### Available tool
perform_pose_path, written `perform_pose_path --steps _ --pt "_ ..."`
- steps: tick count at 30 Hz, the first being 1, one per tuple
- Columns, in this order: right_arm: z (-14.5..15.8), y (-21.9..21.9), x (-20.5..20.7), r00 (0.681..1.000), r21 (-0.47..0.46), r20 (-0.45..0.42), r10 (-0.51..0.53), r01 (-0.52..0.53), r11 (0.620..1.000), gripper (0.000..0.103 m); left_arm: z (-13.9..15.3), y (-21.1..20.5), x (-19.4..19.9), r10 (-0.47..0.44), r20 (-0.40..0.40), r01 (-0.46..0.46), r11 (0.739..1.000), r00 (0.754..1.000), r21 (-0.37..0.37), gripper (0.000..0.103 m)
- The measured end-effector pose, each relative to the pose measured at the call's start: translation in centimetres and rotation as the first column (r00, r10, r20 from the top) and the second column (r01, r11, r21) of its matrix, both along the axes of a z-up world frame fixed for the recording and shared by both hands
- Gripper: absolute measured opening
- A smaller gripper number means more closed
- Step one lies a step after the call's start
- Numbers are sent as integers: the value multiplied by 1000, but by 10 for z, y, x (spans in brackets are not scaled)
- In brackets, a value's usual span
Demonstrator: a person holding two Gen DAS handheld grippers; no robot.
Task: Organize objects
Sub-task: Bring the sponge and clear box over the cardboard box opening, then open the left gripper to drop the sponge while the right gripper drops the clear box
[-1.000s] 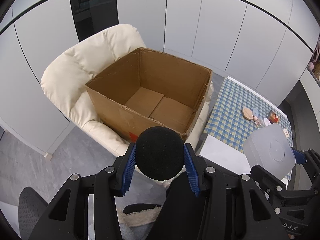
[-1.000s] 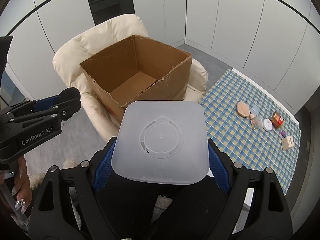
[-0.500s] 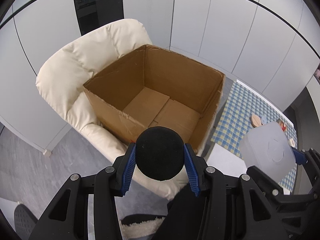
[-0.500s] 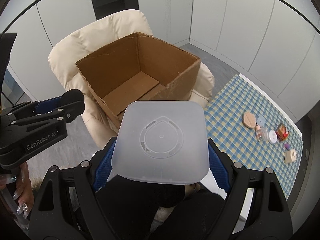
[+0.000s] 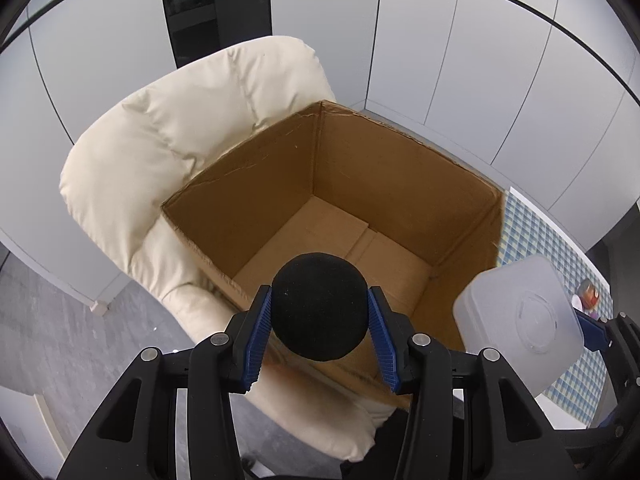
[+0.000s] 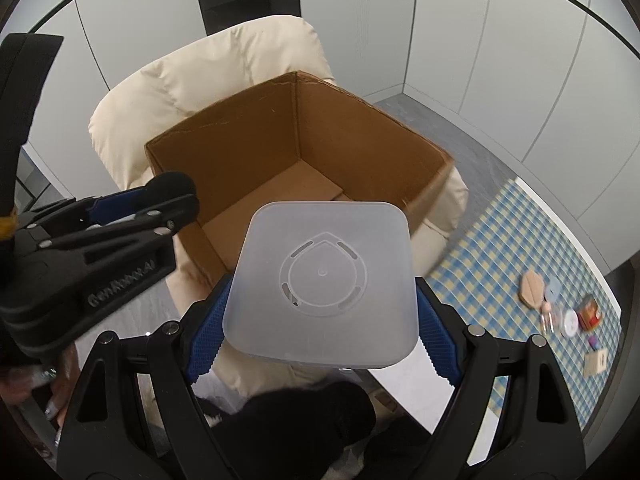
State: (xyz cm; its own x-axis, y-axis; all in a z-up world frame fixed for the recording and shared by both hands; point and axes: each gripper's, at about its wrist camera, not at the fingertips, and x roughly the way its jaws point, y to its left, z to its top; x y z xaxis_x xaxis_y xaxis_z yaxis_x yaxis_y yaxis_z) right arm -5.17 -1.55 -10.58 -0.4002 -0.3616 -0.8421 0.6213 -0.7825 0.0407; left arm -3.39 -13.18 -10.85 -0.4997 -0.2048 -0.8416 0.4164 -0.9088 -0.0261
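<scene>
Your left gripper jaws clench the round black foam ball; right gripper grasps the frosted square plastic container. Clear the brown cardboard box rim, then lower inside.

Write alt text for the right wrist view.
The right hand-held gripper clamps a frosted square plastic container above an open, empty cardboard box that sits on a cream armchair. At left, the left hand-held gripper holds a black foam ball.
</scene>
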Motion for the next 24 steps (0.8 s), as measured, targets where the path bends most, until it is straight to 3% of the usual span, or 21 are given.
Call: perform_pose_path --steps 20,23,24 --pt "-33 -48 -50 999 -2 43 31 -31 1000 86 -23 -29 -47 12 35 -13 1000 999 22 48" --pt "-33 -49 -51 998 -8 43 39 -39 999 86 -22 -29 -48 19 31 -20 1000 999 18 62" --pt "-32 -49 -49 998 -25 31 47 -46 999 86 -22 -29 -48 18 31 -19 999 999 26 76"
